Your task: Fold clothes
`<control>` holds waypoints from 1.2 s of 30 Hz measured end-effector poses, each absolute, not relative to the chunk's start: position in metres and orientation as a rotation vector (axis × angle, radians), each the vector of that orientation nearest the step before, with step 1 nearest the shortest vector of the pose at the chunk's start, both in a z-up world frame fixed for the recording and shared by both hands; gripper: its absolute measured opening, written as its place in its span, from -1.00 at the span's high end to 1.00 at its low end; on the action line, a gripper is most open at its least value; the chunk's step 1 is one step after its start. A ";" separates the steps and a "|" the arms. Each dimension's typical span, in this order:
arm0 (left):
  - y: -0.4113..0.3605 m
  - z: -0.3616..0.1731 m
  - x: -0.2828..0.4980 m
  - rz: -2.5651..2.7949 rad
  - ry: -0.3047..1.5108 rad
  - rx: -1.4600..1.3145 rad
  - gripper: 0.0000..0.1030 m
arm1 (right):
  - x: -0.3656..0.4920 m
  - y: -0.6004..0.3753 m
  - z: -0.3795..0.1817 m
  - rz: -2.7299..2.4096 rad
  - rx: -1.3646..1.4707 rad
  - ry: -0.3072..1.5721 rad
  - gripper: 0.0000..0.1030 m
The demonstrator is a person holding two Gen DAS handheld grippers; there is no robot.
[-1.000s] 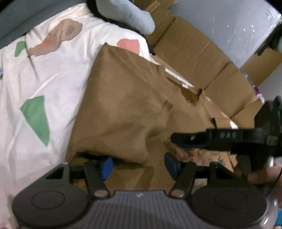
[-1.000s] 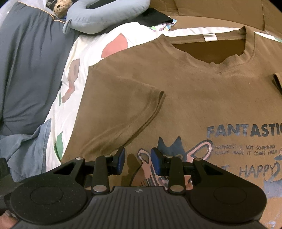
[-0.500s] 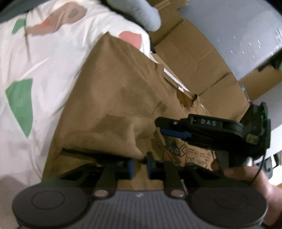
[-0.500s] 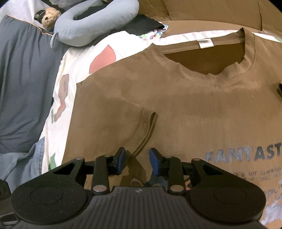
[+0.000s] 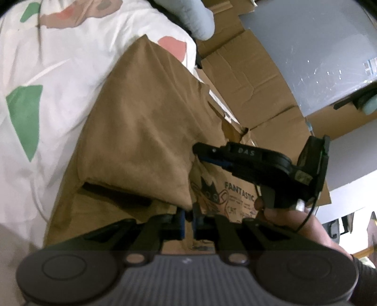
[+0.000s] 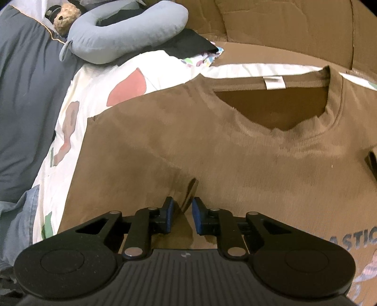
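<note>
Left wrist view. A brown T-shirt (image 5: 146, 131) lies on a white bedsheet (image 5: 47, 70) printed with green and pink shapes. Its sleeve side is folded over the body, next to the printed cat and lettering. The left gripper (image 5: 187, 222) is nearly closed at the near fold edge, pinching the brown cloth between its blue pads. The right gripper (image 5: 209, 155), held by a hand (image 5: 304, 226), reaches in from the right over the print. Flattened cardboard (image 5: 254, 77) lies far right.

Right wrist view. The T-shirt (image 6: 235, 153) lies spread, its collar and white label at the far side. The right gripper (image 6: 182, 209) is narrow and closing, the folded sleeve's hem between its pads; contact cannot be told. A grey neck pillow (image 6: 127, 35) and a small teddy bear (image 6: 64, 17) lie far left, beside a dark blue blanket (image 6: 26, 94).
</note>
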State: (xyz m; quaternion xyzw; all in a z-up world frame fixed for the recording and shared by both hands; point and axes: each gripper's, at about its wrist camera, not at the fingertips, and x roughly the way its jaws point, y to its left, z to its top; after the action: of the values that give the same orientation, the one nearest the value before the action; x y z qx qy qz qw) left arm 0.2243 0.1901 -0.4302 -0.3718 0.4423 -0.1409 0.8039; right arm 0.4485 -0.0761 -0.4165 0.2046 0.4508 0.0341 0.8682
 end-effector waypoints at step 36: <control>0.221 -0.407 0.202 -0.191 0.989 -0.648 0.46 | 0.456 -0.075 -0.383 0.115 0.293 0.860 0.68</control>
State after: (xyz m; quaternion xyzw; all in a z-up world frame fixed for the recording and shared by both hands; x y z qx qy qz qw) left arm 0.2025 0.2207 -0.4071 -0.3050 0.4656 -0.0898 0.8259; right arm 0.4558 -0.0748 -0.3835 0.1415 0.4154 0.0557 0.8969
